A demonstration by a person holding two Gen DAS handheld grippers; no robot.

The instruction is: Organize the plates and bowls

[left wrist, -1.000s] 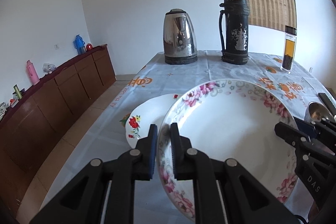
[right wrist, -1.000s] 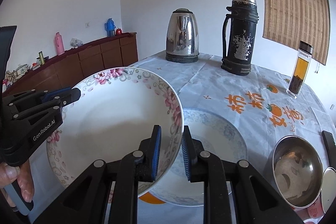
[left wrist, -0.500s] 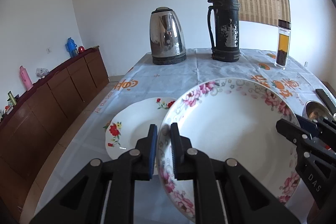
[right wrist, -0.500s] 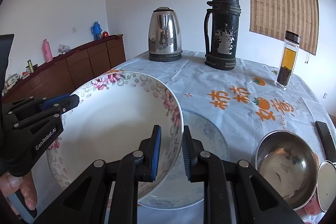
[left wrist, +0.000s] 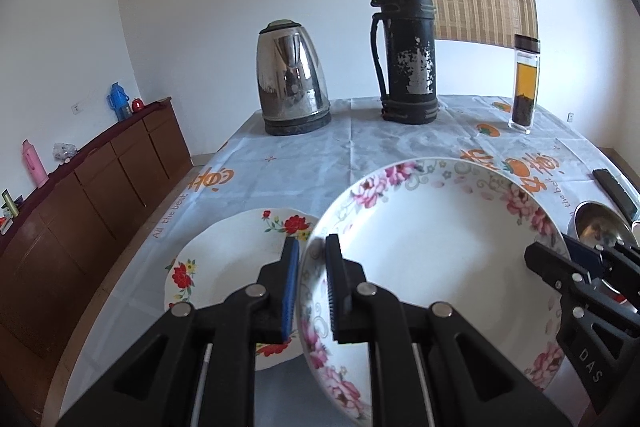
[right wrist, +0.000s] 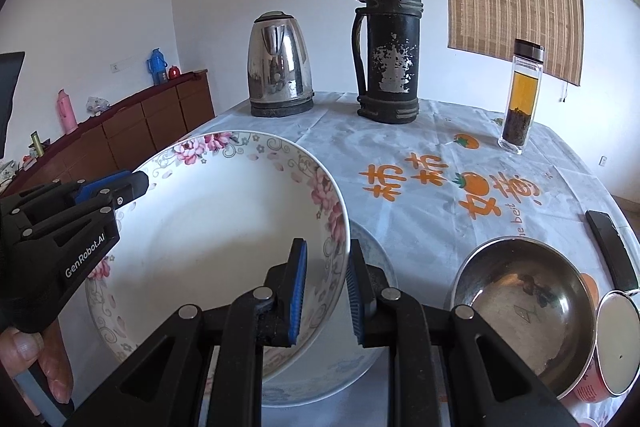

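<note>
You have the pink-flowered bowl (left wrist: 436, 251) off the table (left wrist: 360, 151), carried between both tools: your left gripper (left wrist: 312, 281) is clamped on its near-left rim, 1 pad outside and 1 inside, and your right gripper (right wrist: 326, 285) is clamped the same way on the opposite rim, so each pair of jaws is closed on porcelain, not on air. In the left wrist view the bowl hangs just to the right of the red-flowered plate (left wrist: 224, 267), which lies flat on the cloth; in the right wrist view a pale blue-patterned plate (right wrist: 360, 339) lies directly beneath and partly behind the bowl. Judging from this, you are in the middle of moving 1 piece, and nothing is visibly stacked yet: the 2 plates lie apart, the bowl is in the air, and the steel bowl (right wrist: 520, 311) sits by itself near the right edge, beside a red-sided cup (right wrist: 612, 355) whose contents you cannot make out. What is left, as far as I can judge, is most of the job: set this bowl down in its place, gather the 2 plates into 1 pile, and deal with the steel bowl. The kettle (left wrist: 292, 79), the black flask (left wrist: 408, 51) and the tea bottle (left wrist: 526, 83) stand well clear at the far end.
</note>
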